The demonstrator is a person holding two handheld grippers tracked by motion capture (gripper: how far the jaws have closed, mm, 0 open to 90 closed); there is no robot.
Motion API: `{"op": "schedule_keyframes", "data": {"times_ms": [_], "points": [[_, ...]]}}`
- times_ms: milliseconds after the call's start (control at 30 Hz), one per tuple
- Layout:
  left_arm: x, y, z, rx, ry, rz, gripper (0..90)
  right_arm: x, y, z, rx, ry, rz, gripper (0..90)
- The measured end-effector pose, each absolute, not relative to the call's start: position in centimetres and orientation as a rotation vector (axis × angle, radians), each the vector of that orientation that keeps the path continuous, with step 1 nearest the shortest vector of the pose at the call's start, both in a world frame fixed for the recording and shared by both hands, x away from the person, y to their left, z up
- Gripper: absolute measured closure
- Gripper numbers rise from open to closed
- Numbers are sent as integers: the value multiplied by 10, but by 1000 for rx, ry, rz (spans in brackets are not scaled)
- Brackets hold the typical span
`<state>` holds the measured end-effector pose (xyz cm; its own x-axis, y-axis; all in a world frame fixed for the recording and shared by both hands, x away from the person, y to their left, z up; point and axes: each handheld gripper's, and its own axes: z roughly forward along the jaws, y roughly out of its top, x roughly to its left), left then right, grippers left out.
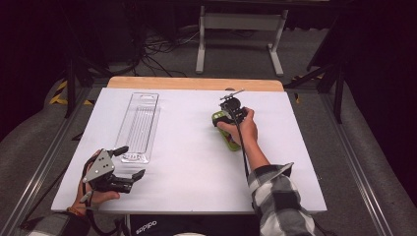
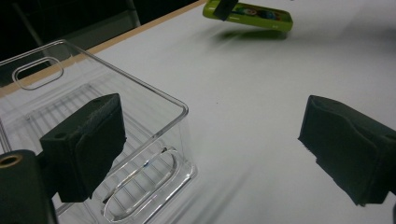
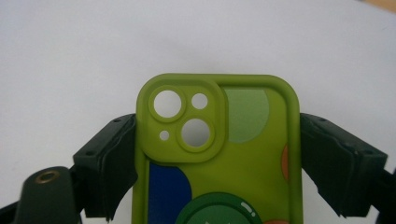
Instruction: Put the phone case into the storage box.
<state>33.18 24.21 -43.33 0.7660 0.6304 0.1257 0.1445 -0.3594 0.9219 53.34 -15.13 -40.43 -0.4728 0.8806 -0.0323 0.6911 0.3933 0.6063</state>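
Right gripper (image 1: 227,116) clamped on green phone case (image 3: 219,154), mid-desk (image 1: 196,162) toward right edge. Left gripper (image 1: 130,162) spread wide, unloaded, near front-left corner beside clear plastic tray (image 1: 138,125).

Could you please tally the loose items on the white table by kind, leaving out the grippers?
Clear plastic tray: 1
Green phone case: 1
Total: 2
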Motion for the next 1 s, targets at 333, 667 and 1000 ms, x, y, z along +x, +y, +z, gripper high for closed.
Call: {"op": "schedule_keyframes", "data": {"times_ms": [333,667,1000], "points": [[335,235,-426,1870,610,590,89,485,-185,-371,1292,2135,1072,168],[340,210,-412,1845,581,558,107,439,-206,-356,1208,1988,1328,168],[351,140,-402,1871,456,455,115,407,-180,-351,1047,2002,1446,166]]}}
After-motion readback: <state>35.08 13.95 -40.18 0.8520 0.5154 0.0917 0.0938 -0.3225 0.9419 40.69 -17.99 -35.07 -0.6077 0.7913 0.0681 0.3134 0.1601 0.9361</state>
